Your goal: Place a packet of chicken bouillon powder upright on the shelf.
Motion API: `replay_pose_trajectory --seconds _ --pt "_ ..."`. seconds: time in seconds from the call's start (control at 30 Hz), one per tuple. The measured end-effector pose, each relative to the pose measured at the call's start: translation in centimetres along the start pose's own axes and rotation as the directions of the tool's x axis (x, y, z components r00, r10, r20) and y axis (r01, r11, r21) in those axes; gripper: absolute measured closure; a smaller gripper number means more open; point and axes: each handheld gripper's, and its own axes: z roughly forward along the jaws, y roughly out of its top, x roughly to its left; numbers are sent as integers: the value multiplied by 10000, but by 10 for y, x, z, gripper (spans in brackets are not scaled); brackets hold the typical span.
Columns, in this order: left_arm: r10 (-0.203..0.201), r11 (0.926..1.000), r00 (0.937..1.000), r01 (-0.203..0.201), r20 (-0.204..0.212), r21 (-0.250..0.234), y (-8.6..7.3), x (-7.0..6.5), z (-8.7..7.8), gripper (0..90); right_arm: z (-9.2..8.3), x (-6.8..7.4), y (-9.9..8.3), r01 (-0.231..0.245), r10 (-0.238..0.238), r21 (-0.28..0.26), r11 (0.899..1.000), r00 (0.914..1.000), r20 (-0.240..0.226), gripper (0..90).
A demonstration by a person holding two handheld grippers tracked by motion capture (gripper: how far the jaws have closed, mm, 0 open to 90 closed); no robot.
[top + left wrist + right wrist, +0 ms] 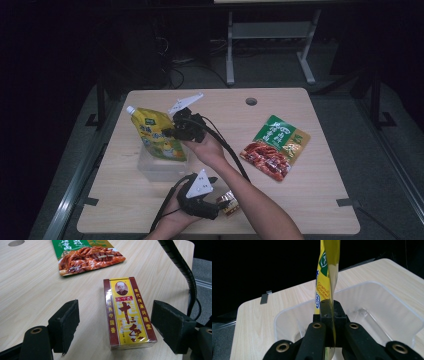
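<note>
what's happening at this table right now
A person works two claws at a table. The right claw is shut on a yellow pouch, holding it above a clear tub. The left claw is open, its pads either side of a spice box lying flat, not gripping it. A green meat packet lies off to the right.

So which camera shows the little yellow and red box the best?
The left gripper view: the box lies big and close between the open left gripper, its label clear. In the high view it is a small piece peeking out beside that gripper. The right gripper view looks elsewhere.
</note>
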Motion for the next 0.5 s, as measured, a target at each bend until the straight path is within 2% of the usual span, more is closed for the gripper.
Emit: replay_pose_trajectory --seconds 0.3,0.5 --pt "-158 9999 9999 157 61 53 0 -1 1 225 8 -4 -10 -373 373 48 9993 9992 -116 897" --pt "-127 9999 9999 127 49 27 0 0 0 225 16 -4 -16 -219 218 365 9991 9998 28 897"
